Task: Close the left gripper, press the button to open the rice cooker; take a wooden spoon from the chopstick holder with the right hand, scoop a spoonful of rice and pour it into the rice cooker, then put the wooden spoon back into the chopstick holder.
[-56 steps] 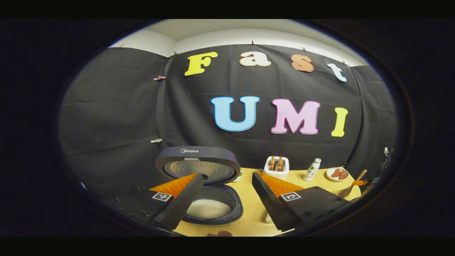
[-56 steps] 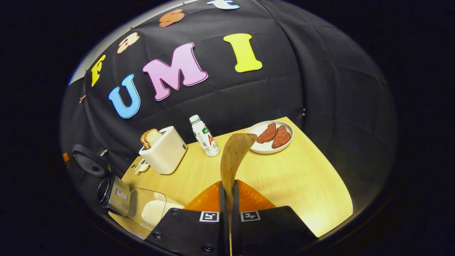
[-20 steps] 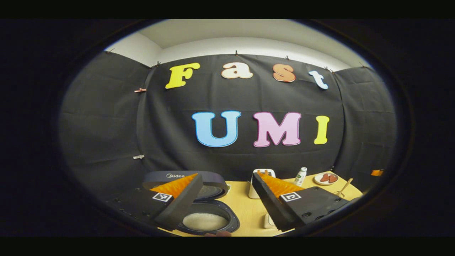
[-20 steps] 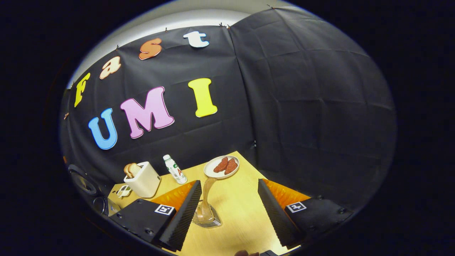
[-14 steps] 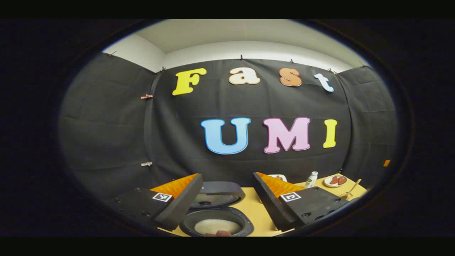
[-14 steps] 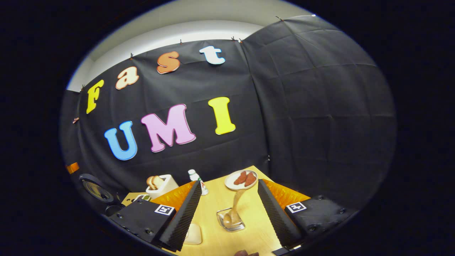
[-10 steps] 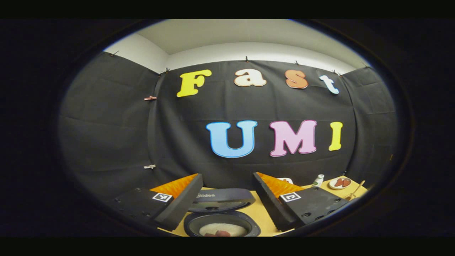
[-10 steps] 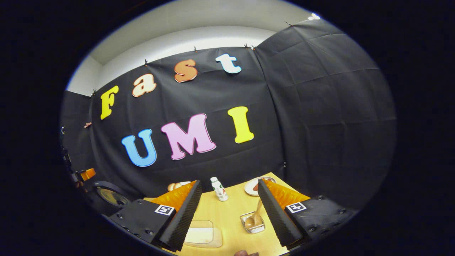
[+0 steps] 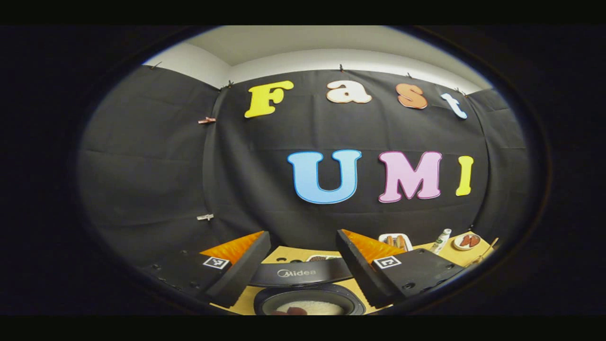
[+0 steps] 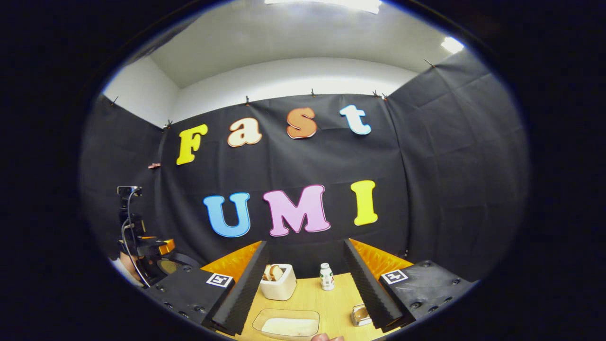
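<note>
The rice cooker stands open under my left gripper (image 9: 301,236): its dark lid (image 9: 303,273) is raised and white rice shows in the pot (image 9: 310,307). The left gripper is open with nothing between its fingers. The wooden spoon (image 9: 486,250) leans in the chopstick holder at the table's far right. My right gripper (image 10: 305,244) is open and holds nothing, well back from the table. The chopstick holder (image 10: 360,315) sits just left of its right finger, partly hidden by it. A clear container of rice (image 10: 289,326) lies below, between the fingers.
On the wooden table (image 10: 322,298) stand a white toaster (image 10: 279,282) with bread and a small bottle (image 10: 325,277). A plate of red meat (image 9: 466,240) lies at the far right. The other gripper (image 10: 151,248) and a hand show at the far left.
The right gripper, earlier shut on the spoon, has opened and left it in the holder, then drawn back and tilted up. The left gripper stayed open and shifted over the cooker.
</note>
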